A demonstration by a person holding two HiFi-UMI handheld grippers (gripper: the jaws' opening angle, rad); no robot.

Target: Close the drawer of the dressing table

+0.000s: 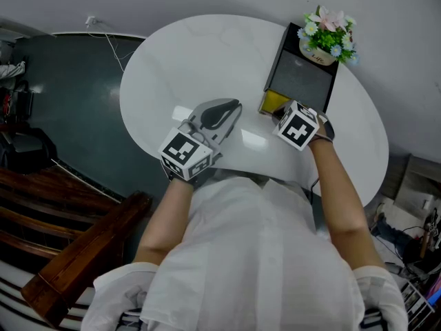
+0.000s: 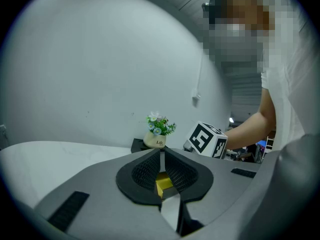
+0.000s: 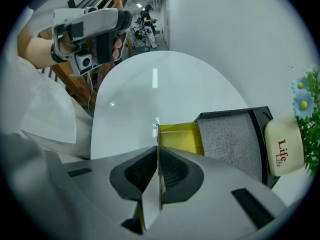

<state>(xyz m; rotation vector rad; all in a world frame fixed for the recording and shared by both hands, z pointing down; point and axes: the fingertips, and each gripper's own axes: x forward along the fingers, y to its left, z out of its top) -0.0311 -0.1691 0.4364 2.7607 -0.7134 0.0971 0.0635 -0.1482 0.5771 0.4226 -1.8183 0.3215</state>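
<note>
A black dressing box (image 1: 301,78) with a grey top stands at the far right of the white table (image 1: 172,67). Its yellow drawer (image 1: 273,102) (image 3: 180,138) sticks out toward me. My right gripper (image 1: 281,114) (image 3: 158,151) points steeply down at the drawer's front. Its jaws are shut on the thin front panel, which runs between the pads. My left gripper (image 1: 236,105) (image 2: 161,159) hovers level over the table, left of the drawer, shut with nothing in it. Yellow shows past its jaws in the left gripper view.
A small pot of flowers (image 1: 324,40) (image 3: 285,144) sits on the back of the box. Wooden furniture (image 1: 69,254) stands on the dark floor at the left. A white cable (image 1: 110,43) hangs by the wall behind the table.
</note>
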